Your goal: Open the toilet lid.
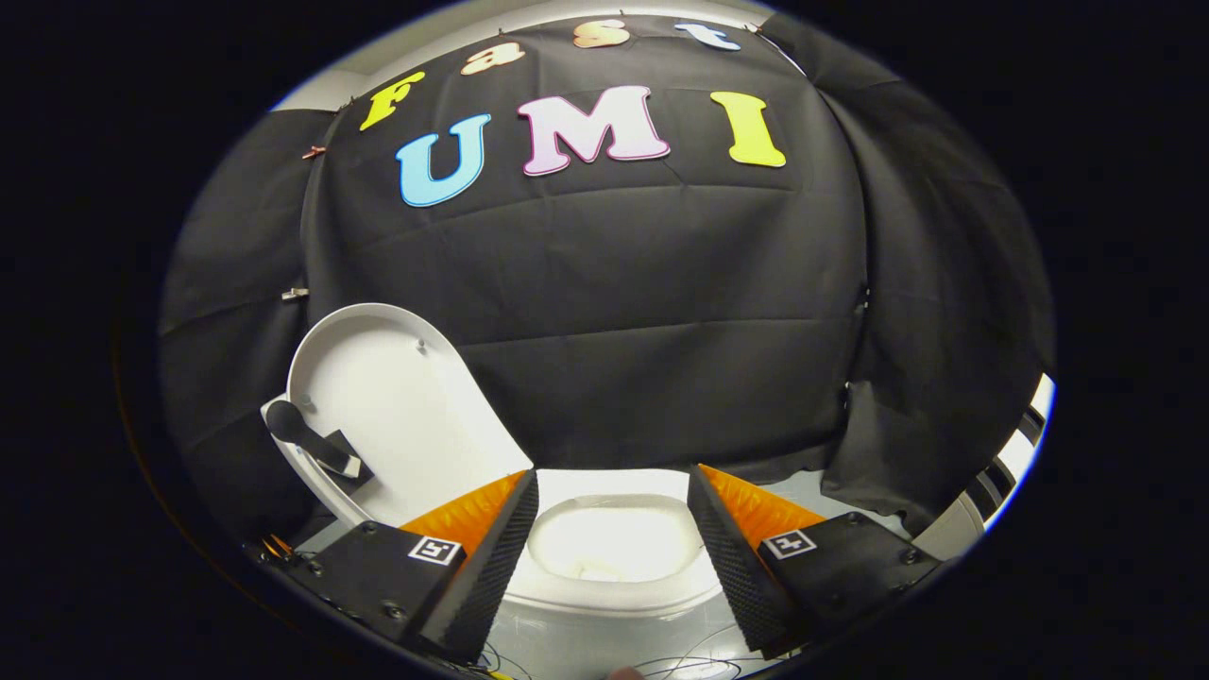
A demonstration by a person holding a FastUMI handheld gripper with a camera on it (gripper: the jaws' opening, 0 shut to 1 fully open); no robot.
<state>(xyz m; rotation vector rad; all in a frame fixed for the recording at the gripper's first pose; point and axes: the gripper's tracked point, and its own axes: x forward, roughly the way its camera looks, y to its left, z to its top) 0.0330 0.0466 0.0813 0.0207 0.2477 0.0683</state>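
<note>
The toilet lid (397, 406) is in the lower left of the picture. It is white and shaped like an egg. It stands up tall and leans back toward the black cloth wall (661, 283) behind it. We see its inside face, with a small bump near the top. A dark handle (307, 436) sticks out from the lid's lower left side.

The gripper (612, 529) is at the bottom middle of the picture. Its two fingers are spread wide apart. They hold nothing and touch nothing. Between them, a bit further on, sits the open toilet bowl (609, 552) with its white rim. The bowl looks bright inside.

So the lid is up and to the left of the gripper, not in front of it. The left finger is the nearer one to the lid, but there is a gap between them. The long way of the lid runs up and down, tipped a little to the left at the top. The bowl lies straight ahead.

I think the lid is already open, because it stands up and the bowl is bare. The job looks done or nearly done. If the lid needs one more push, the gripper has to go up and left to reach it. Some thin wires (680, 667) lie on the floor at the very bottom.
</note>
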